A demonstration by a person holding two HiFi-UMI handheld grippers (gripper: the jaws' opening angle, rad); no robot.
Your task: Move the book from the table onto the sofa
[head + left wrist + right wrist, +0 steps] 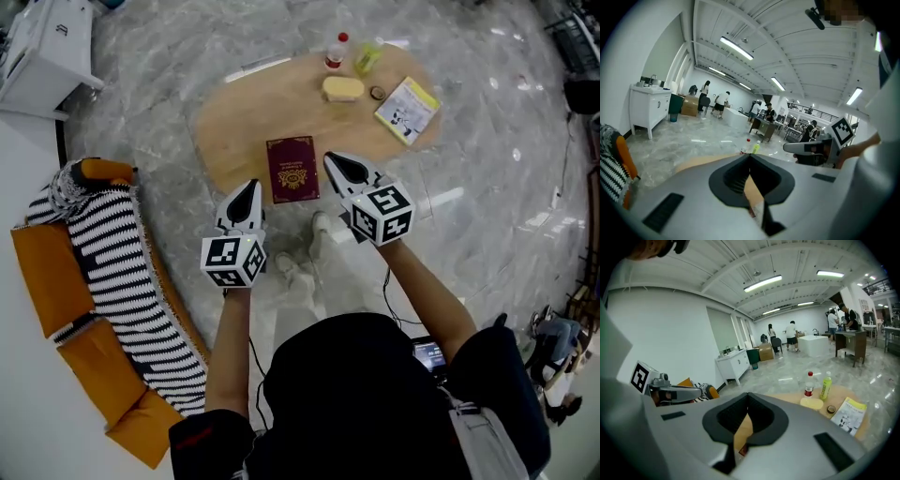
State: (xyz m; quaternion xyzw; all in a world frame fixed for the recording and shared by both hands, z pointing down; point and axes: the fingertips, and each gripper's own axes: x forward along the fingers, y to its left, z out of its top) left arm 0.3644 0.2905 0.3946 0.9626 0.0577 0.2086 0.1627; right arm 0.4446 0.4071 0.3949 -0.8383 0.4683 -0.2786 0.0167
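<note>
Book, a flat maroon rectangle with a gilt emblem and lettering too small to read, lies on the oval pale-wood counter near its front edge. Left gripper and right gripper flank it, jaws clenched, empty.

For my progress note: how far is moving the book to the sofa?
Done: nothing; the dark red book lies on the wooden table. In hand: nothing; the left gripper and right gripper are shut, empty, beside it. Left: grasp it, carry it to the orange sofa.
</note>
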